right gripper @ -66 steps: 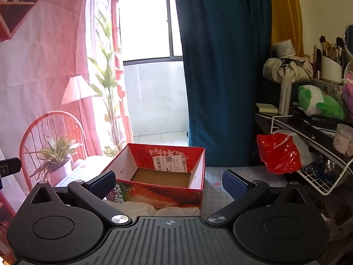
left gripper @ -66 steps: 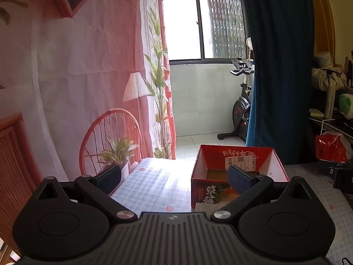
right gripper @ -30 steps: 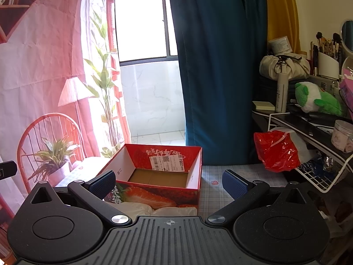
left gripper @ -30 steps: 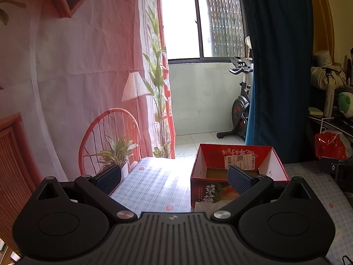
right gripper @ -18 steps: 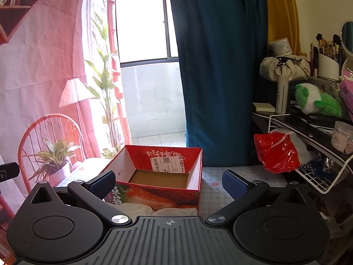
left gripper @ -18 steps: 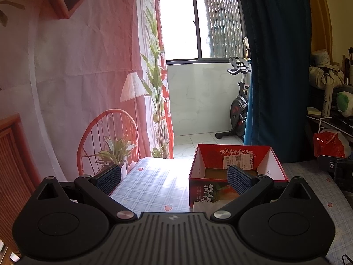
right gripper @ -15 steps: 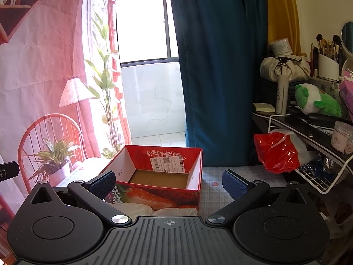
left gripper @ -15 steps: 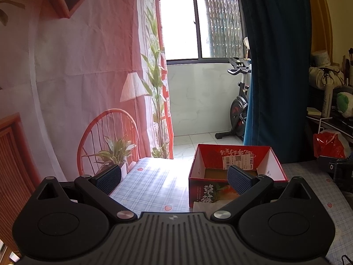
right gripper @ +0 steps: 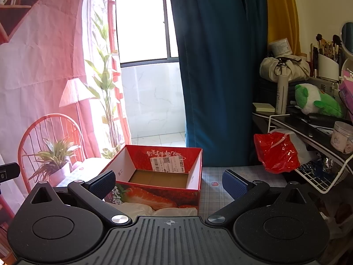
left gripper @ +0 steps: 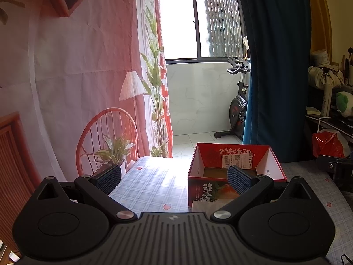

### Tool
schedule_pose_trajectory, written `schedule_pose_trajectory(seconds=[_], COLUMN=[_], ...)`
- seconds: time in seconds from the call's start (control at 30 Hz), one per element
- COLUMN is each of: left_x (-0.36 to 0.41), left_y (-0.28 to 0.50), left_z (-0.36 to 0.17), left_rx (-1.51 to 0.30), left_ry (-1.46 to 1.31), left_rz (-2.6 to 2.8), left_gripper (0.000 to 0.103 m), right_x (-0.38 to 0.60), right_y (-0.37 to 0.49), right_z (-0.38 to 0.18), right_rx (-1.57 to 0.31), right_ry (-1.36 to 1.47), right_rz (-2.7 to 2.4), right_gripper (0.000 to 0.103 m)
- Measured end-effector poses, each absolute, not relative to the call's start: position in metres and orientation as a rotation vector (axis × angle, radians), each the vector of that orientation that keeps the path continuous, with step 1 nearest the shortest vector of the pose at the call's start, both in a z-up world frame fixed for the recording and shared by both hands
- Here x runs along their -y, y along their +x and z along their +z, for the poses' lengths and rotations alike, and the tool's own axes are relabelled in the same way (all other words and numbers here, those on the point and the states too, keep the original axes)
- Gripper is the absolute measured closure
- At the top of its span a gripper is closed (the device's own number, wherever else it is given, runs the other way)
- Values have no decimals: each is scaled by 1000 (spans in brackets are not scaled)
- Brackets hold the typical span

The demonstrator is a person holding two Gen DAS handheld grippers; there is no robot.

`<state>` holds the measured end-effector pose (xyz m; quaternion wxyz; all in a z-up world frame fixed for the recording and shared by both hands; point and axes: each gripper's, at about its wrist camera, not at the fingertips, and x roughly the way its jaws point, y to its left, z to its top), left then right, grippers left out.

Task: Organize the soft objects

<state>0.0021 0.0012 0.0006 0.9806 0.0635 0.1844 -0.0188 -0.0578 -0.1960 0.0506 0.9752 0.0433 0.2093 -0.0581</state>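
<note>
An open red strawberry box (right gripper: pixel 176 154) stands on the checked tablecloth (left gripper: pixel 152 181), its cardboard floor bare. In the left wrist view the same box (left gripper: pixel 236 156) sits ahead to the right. White soft bundles (right gripper: pixel 141 209) lie on the table against the box's near wall, partly hidden behind my right gripper's body. One white bundle (left gripper: pixel 205 205) shows in the left wrist view below the box. My left gripper (left gripper: pixel 174 177) is open and holds nothing. My right gripper (right gripper: pixel 168 183) is open too, held in front of the box with nothing between its fingers.
A red plastic bag (right gripper: pixel 275 152) lies at the table's right side by a white wire rack (right gripper: pixel 320 176). A shelf holds a green-and-white plush toy (right gripper: pixel 315 101), a spray bottle and brushes. A blue curtain (right gripper: pixel 218 66) hangs behind the box. An exercise bike (left gripper: pixel 238 110) stands by the window.
Both views have shifted only slightly; the box sits a touch lower and nearer in each. Both grippers stay open and hold nothing.
</note>
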Motion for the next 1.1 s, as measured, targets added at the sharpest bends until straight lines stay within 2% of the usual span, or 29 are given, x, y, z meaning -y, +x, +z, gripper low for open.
schedule_pose_trajectory(seconds=[0.87, 1.1], left_x=[-1, 0], left_y=[1, 9], left_z=[-1, -21], left_rx=[-365, -368], left_ry=[124, 131], left_rz=[-40, -28], left_gripper=[0, 0], right_x=[197, 208], right_y=[-60, -57], right_z=[52, 34], right_rx=[-411, -427], right_ry=[97, 198], right_rz=[-112, -49], right_gripper=[0, 0])
